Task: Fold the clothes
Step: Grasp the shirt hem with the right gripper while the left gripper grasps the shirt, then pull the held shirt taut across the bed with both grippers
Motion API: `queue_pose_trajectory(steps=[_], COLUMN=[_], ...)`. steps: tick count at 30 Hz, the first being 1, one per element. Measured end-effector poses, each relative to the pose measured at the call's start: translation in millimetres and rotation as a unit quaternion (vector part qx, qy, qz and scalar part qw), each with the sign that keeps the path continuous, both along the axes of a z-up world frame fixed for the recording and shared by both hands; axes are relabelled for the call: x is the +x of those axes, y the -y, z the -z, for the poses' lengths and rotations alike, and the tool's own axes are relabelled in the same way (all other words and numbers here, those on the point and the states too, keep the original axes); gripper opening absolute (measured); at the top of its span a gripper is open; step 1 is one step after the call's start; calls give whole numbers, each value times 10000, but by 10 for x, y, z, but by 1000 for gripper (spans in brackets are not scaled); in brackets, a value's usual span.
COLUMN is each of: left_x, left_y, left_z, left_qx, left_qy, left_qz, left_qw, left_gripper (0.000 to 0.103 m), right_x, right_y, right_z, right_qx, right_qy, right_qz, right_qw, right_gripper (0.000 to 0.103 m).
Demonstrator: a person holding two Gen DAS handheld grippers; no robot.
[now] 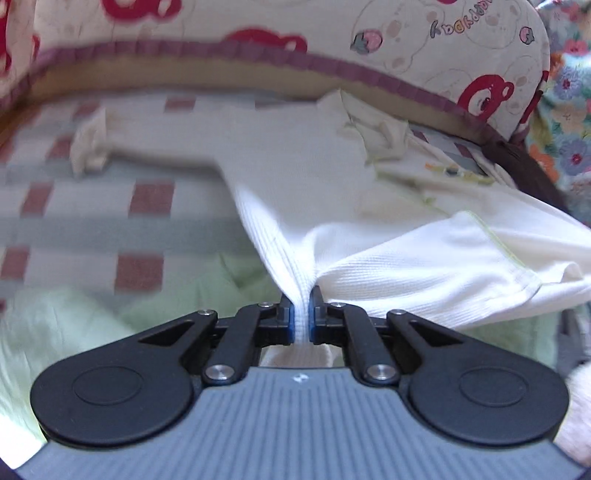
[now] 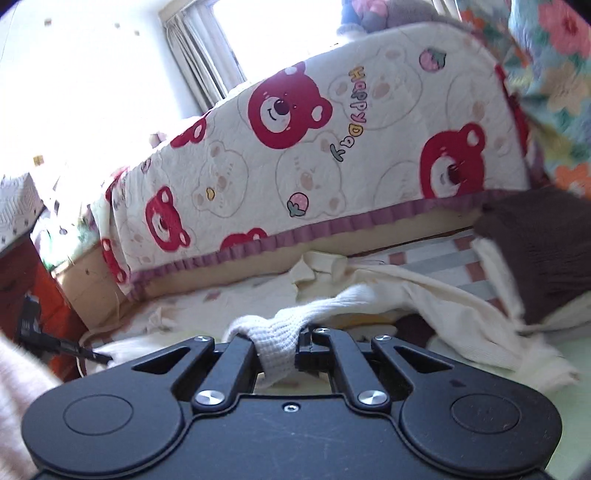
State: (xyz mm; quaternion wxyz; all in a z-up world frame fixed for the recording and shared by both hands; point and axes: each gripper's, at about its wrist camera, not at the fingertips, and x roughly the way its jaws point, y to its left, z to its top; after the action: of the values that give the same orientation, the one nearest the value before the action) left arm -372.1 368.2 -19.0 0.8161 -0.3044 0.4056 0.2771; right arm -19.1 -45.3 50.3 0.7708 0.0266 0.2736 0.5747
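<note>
— Against the far side, a raised cushion under a cream quilted cover (image 2: 332,147), printed with red bears and strawberries, edged with a purple frill (image 1: 207,50).
— Beneath it?
— A checked sheet (image 1: 147,199) in red, white and pale grey-green; nearer, a pale green blanket (image 1: 74,332).
— And light?
— Bright, blown-out daylight through a window (image 2: 280,33) with a grey curtain (image 2: 199,48) at its left. White wall (image 2: 85,74) beside. Floral fabric (image 2: 554,92) at right, red-brown furniture (image 2: 33,295) low at left.
</note>
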Motion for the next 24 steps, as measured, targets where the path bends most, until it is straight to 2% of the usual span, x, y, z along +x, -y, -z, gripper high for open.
queue_pose_trajectory(steps=[2,6,9,12,14,17,20,22,24], left_x=[-89,-91,-90,-117,-117,-75,-12,32,46], left_y=[8,20,71,220,284,287,313,336,390], left_z=[83,482,469,301,334,599,660,676,608], left_qx=[-182,-238,-170,124,81,-92,-160,-189,-57], left_qy=[-61,-386,-387,-361,-514,-995,-1132,-1189,-1238], left_qz=[6,37,110,347,351,464,706,878,1054], left_qw=[9998,9990,9990,9987,9980,9939,9909,9888,9867], left_gripper=[6,6,5,5,5,6,7,8,11], right_x=[-182,-208,-146,-205,-222,-219,-274,-302,-306], right_y=[53,47,108,195,198,173,147,143,143], right_z=[200,904,1049,938,1085,1480,1755,1823,1799], right_qx=[-502,-1110,-963,-734,-943,-1511,-1954,-2152,-2412], right_qy=[59,-205,-583,-464,-539,-751,-714,-761,-847], right_qz=[88,372,542,597,694,739,706,628,440], right_qw=[9987,9929,9922,9944,9917,9829,9756,9716,9658], right_gripper=[3,2,2,2,2,2,2,3,3])
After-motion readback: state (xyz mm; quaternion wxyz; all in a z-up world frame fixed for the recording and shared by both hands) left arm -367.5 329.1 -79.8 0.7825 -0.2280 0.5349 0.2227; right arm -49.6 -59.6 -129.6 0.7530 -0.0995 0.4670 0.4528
